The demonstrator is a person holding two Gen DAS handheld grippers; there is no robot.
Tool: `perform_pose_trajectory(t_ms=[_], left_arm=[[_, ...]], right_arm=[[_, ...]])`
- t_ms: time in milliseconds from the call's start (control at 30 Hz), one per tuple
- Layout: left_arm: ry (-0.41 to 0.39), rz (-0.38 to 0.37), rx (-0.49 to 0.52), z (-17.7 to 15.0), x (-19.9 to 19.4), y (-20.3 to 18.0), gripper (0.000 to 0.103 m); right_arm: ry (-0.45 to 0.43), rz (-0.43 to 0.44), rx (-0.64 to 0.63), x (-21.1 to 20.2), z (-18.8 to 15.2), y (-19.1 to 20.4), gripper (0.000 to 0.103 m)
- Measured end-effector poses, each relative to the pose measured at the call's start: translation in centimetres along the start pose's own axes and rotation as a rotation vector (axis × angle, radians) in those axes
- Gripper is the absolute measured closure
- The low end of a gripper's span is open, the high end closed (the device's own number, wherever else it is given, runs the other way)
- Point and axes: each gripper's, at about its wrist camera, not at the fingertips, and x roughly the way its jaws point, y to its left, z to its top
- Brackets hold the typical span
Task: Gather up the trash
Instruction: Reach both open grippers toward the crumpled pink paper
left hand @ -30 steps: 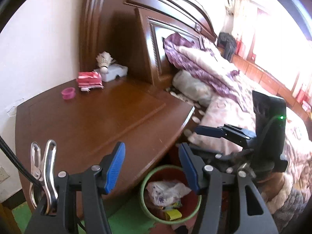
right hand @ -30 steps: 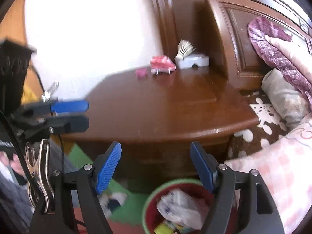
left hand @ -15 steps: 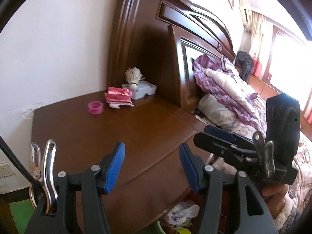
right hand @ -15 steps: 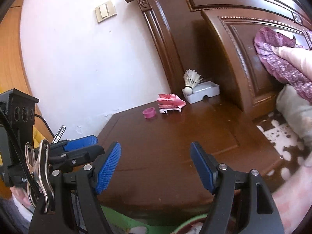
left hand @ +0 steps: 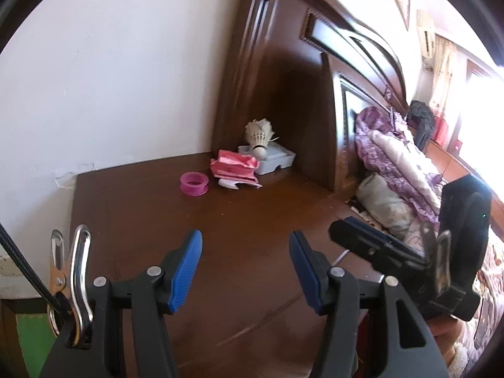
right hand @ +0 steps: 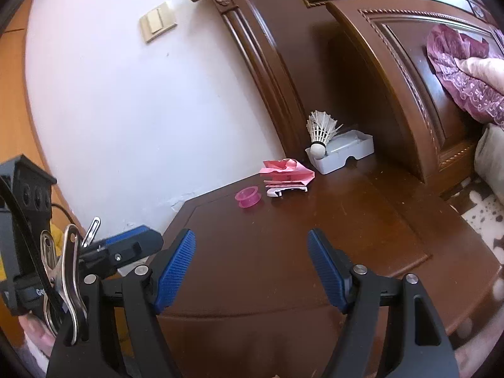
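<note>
On the far part of a brown wooden nightstand (left hand: 252,252) (right hand: 315,236) lie a crumpled pink wrapper (left hand: 234,170) (right hand: 286,174), a pink plastic ring (left hand: 193,183) (right hand: 248,197), a small white scrap (left hand: 230,184) (right hand: 285,191) and a shuttlecock (left hand: 260,135) (right hand: 321,129) leaning in a white tray (left hand: 274,159) (right hand: 345,151). My left gripper (left hand: 245,271) is open and empty above the near part of the top. My right gripper (right hand: 252,271) is open and empty, to the right of the left one; it shows in the left wrist view (left hand: 378,245).
A dark carved headboard (left hand: 315,94) rises behind the nightstand. A bed with purple and pink bedding (left hand: 400,163) lies to the right. A white wall (right hand: 126,110) with a light switch (right hand: 157,25) stands behind.
Both grippers have risen from low in front of the nightstand, over a green-rimmed trash bin, to above its top. The bin has dropped out of view. Both stay open.
</note>
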Motion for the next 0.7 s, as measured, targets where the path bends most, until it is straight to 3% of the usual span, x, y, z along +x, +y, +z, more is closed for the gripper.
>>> perform_pose_trajectory(t_ms=[367,633,700], left_arm=[[0.069,-0.001,-0.069,1.2,4.6,3.1,0.042],[0.115,0.022,-0.05,4.1,8.2,4.6,0.04],[0.121,0.025,-0.04,5.2,9.4,4.8,0.04]], right_arm=[[0.045,-0.082,-0.026,3.8,1.2,-2.1,0.028],[0.077,-0.179,-0.206,6.8,3.3,-1.4,0.027],[0.143,-0.168,-0.216,8.2,4.1,-1.7,0.027]])
